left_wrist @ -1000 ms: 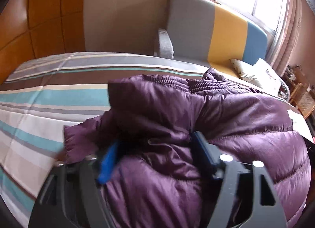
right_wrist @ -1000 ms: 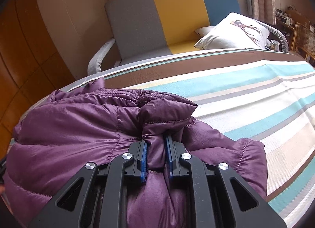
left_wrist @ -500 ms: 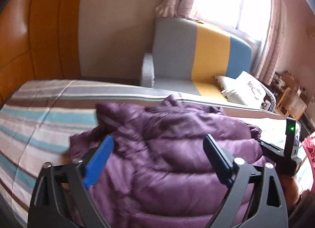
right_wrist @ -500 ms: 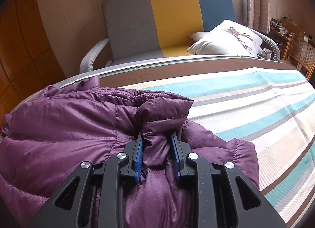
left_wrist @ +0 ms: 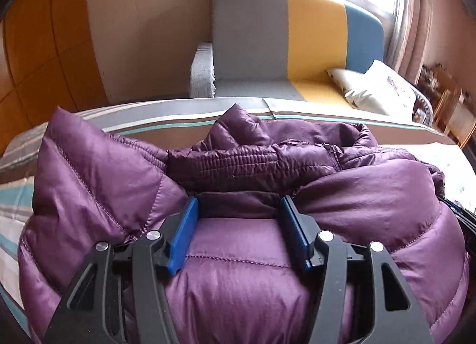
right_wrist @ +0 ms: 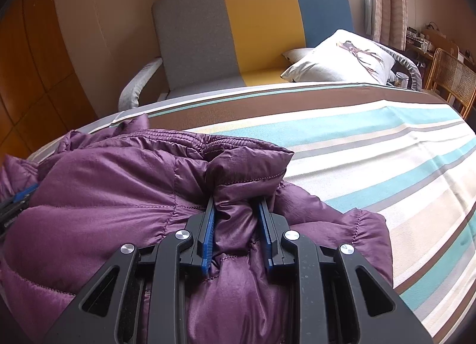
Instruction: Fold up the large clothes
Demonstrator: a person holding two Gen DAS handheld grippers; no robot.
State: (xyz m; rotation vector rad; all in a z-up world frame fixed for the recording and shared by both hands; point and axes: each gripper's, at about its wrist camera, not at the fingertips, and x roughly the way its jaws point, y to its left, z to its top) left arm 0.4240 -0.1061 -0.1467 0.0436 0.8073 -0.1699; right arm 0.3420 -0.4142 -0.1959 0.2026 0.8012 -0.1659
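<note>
A puffy purple down jacket [left_wrist: 372, 195] lies bunched on the striped bed cover [right_wrist: 372, 150]. My left gripper [left_wrist: 239, 201] is pressed down on the jacket just below its quilted collar [left_wrist: 238, 162]. Its jaws are closing, and smooth, unpinched fabric spans the gap between the blue pads [left_wrist: 184, 231]. My right gripper [right_wrist: 236, 204] is shut on a raised fold at the jacket's [right_wrist: 104, 195] right side, with cloth bulging above its fingertips. The left gripper's blue pad [right_wrist: 22, 191] shows at the far left of the right wrist view.
A grey, yellow and blue sofa [left_wrist: 267, 46] stands behind the bed with a white pillow [right_wrist: 342, 58] on it. A wicker chair [right_wrist: 452, 76] is at the right and wooden panels [left_wrist: 35, 46] at the left. Striped cover lies bare to the jacket's right.
My left gripper left the jacket's sleeve end, swung across the jacket to below the collar, and its jaws narrowed. My right gripper stayed on its fold, jaws slightly wider.
</note>
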